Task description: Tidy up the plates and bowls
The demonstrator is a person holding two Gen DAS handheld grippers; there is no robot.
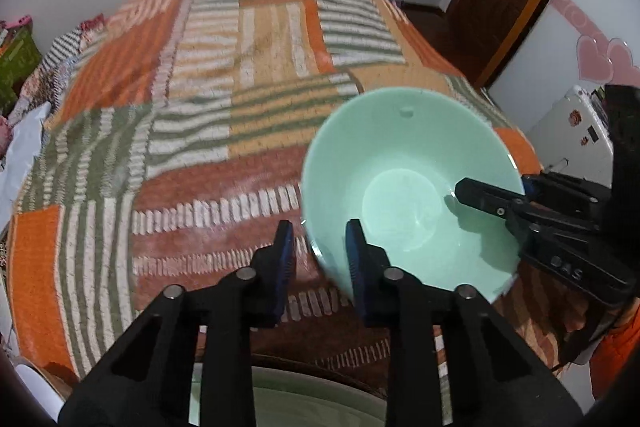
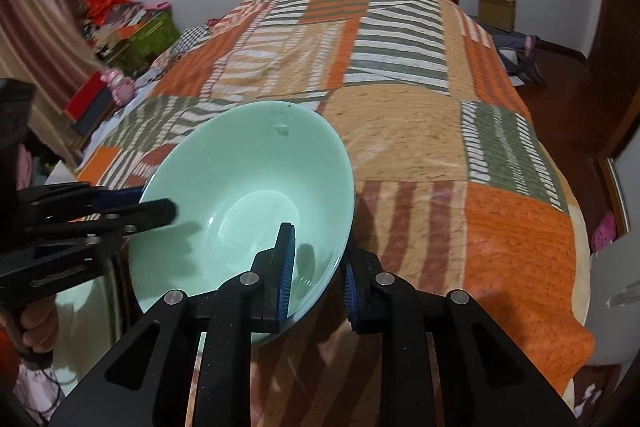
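Your left claw (image 1: 320,247) clamped the near rim of the mint green bowl (image 1: 404,163); your right claw (image 2: 318,263) clamped the opposite rim. The bowl tilted between them, just above the patchwork bed (image 1: 224,67), with another green dish (image 1: 304,403) below.

Dim, even indoor light, soft shadows inside the bowl (image 2: 248,195), fisheye-warped dark corners, slight blur.

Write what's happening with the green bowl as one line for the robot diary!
stage: two-gripper hold | object: green bowl, tilted over patchwork blanket | left gripper: shut on rim | right gripper: shut on rim
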